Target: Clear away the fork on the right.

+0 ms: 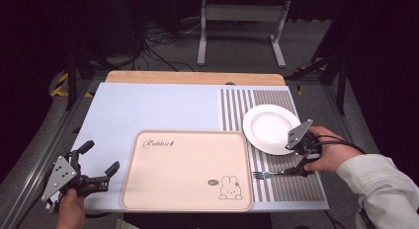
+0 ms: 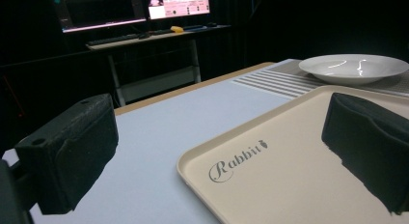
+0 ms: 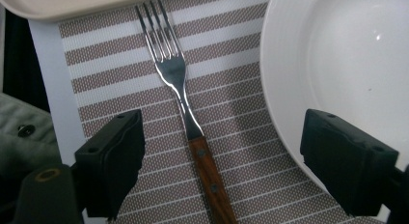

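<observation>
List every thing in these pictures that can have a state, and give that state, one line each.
Fork: lying flat on the striped mat, between open jaws, untouched.
Plate: empty, upright on the mat.
Tray: empty, flat on the table.
Right gripper: open, astride the fork's wooden handle.
Left gripper: open, holding nothing.

Fork (image 3: 185, 89) handle end cut off by bottom edge; plate (image 3: 347, 64) cropped at top and right.

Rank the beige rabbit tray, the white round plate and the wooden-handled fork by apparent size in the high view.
1. Beige rabbit-printed rectangular tray, clearly largest.
2. White round ceramic plate.
3. Wooden-handled metal fork, smallest; its handle end runs under the right gripper, so part of its length is hidden.
</observation>
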`<state>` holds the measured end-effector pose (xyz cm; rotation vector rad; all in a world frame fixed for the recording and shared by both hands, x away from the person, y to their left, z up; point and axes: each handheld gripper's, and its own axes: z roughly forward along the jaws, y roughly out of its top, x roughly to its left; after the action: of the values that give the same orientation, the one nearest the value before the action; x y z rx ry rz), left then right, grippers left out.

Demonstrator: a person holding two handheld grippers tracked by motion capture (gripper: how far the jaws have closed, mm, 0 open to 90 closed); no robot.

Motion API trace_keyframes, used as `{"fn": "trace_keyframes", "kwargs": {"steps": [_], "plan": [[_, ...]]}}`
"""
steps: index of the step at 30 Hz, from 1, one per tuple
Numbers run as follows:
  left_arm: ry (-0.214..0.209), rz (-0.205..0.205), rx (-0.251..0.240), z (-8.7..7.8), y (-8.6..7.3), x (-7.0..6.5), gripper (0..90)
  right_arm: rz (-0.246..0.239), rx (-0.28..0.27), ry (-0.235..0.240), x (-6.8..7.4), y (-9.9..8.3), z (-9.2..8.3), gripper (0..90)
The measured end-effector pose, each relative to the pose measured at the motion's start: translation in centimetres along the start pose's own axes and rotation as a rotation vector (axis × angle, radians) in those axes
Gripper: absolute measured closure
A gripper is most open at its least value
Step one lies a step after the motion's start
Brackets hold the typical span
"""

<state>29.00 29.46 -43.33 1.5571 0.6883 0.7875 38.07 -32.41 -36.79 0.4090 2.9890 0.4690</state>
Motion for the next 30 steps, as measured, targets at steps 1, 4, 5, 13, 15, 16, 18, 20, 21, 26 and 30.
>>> {"fn": "trace_keyframes", "kwargs": {"steps": [1, 4, 5, 13, 15, 16, 18, 20, 21, 26, 30], "plan": [[-0.001, 0.0, 0.002, 0.0, 0.0, 0.0, 0.0, -0.002, 0.012, 0.005, 0.0, 0.0, 0.2, 16.8], [0.0, 0.001, 0.002, 0.0, 0.0, 0.0, 0.1, 0.001, 0.065, 0.019, 0.1, -0.2, 0.9, 16.6], [-0.002, -0.001, 0.001, 0.0, 0.0, 0.0, 0.1, -0.006, 0.075, 0.025, 0.0, -0.3, 1.0, 16.8], [-0.001, -0.001, 0.002, 0.0, 0.0, 0.0, 0.1, -0.005, 0.1, 0.038, 0.2, -0.5, 1.9, 16.2], [-0.001, -0.001, -0.001, 0.0, 0.0, 0.0, 0.1, -0.007, 0.099, 0.04, 0.3, -0.6, 2.1, 18.6], [-0.002, 0.0, 0.0, 0.0, 0.0, 0.0, 0.1, -0.005, 0.093, 0.043, 0.4, -0.6, 2.2, 20.1], [-0.002, 0.002, 0.001, 0.0, 0.0, 0.0, 0.1, -0.007, 0.101, 0.045, 0.5, -0.8, 2.6, 25.0], [-0.001, 0.001, 0.001, 0.0, 0.0, 0.0, 0.1, -0.013, 0.107, 0.047, 0.5, -0.9, 2.8, 28.2], [-0.001, 0.001, 0.001, 0.0, 0.0, 0.0, 0.1, -0.021, 0.124, 0.046, 0.6, -0.9, 3.0, 31.5], [-0.001, -0.005, -0.001, 0.1, 0.0, -0.1, 0.1, -0.067, 0.151, 0.044, 0.5, -1.1, 3.4, 47.3], [0.0, -0.002, 0.002, 0.0, 0.0, 0.0, 0.1, -0.101, 0.173, 0.047, 0.6, -0.9, 3.6, 55.7]]}}
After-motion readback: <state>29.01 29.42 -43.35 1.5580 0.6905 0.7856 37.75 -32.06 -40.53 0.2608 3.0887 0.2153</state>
